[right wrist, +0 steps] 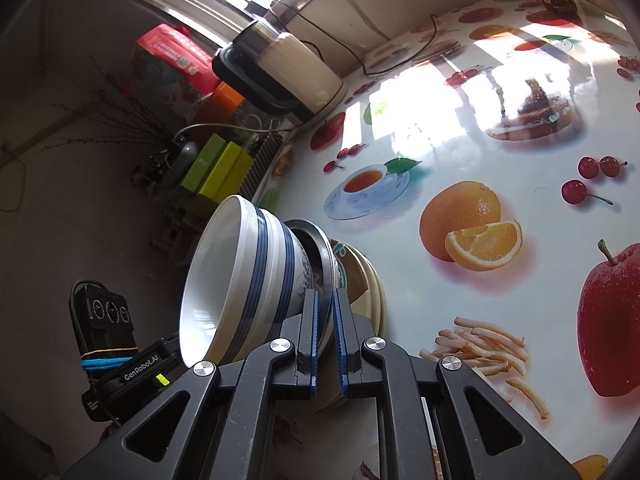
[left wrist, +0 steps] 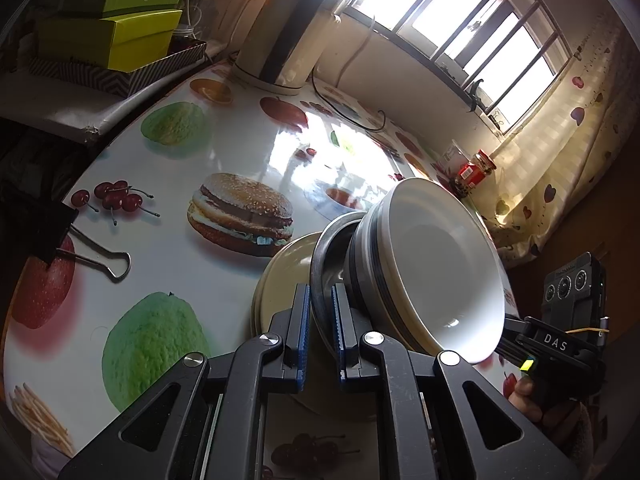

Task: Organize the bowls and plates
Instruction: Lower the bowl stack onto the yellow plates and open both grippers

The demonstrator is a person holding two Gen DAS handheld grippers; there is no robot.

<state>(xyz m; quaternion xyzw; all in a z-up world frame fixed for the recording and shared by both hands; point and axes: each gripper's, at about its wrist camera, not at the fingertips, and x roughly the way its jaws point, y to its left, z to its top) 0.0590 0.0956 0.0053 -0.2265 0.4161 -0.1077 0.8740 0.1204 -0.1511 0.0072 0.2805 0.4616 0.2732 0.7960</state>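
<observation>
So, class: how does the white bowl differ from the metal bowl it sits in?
The white bowl is ceramic with blue bands; the metal bowl is plain dark steel. The white bowl looks deeper and nests on top; the metal bowl's rim is gripped by both sets of jaws. Both are round and stacked on the plates.

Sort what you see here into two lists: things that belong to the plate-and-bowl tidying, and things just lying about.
Job: white bowls, metal dish, cream plates, left gripper, right gripper.
Lying about: kettle, green boxes, binder clip, red jar.
</observation>
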